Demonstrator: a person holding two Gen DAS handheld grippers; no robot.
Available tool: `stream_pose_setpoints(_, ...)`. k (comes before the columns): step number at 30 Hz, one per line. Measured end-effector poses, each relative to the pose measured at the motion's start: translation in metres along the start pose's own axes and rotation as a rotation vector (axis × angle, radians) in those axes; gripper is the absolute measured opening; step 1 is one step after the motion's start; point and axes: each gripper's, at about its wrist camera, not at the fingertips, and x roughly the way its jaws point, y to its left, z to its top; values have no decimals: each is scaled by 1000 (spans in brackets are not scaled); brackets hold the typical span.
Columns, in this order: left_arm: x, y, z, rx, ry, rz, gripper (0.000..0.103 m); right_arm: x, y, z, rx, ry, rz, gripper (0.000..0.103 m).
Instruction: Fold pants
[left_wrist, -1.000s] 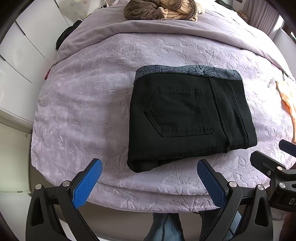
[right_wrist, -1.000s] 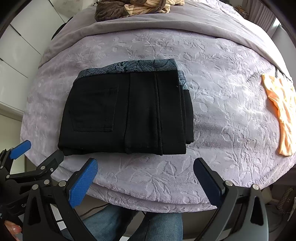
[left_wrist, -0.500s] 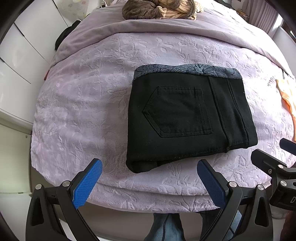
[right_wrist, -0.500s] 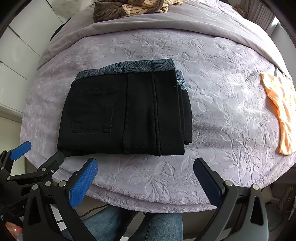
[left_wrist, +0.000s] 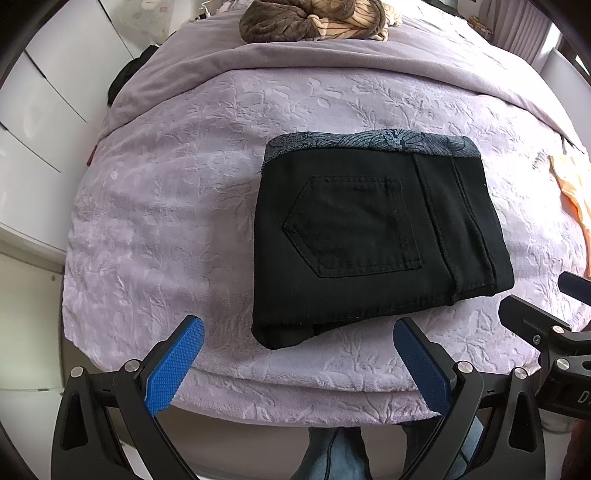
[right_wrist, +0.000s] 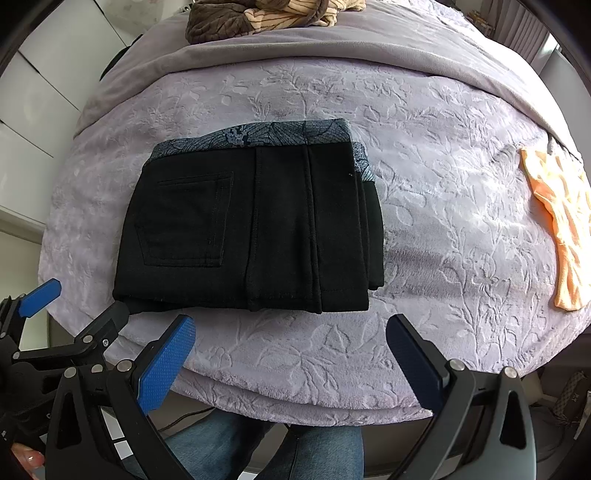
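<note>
The black pants (left_wrist: 373, 236) lie folded into a compact rectangle on the lilac bedspread (left_wrist: 177, 206), close to the near edge of the bed, with a back pocket facing up and a grey patterned waistband along the far side. From the right wrist view the pants (right_wrist: 251, 229) sit left of centre, and the stacked layers show at their right edge. The left gripper (left_wrist: 297, 354) hangs just short of the bed edge with its jaws spread wide and nothing between them; its blue pads (left_wrist: 173, 365) are apart from the cloth. The right gripper (right_wrist: 290, 354) is likewise wide open and empty, poised in front of the near edge of the pants without touching them. Each gripper shows in the other's view (the left one at the lower left of the right wrist view, the right one at the far right of the left wrist view). An orange cloth (right_wrist: 561, 225) lies well apart to the right on the bedspread, and a brown and striped bundle of clothes (left_wrist: 314, 20) rests at the far end of the bed. White cupboards (left_wrist: 44, 110) stand to the left.
</note>
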Motion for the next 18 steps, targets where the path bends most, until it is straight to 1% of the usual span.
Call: stream_pose_setpoints(18, 2, 4, 2, 3, 2, -10, 103, 2, 1, 2, -6, 6, -12, 103)
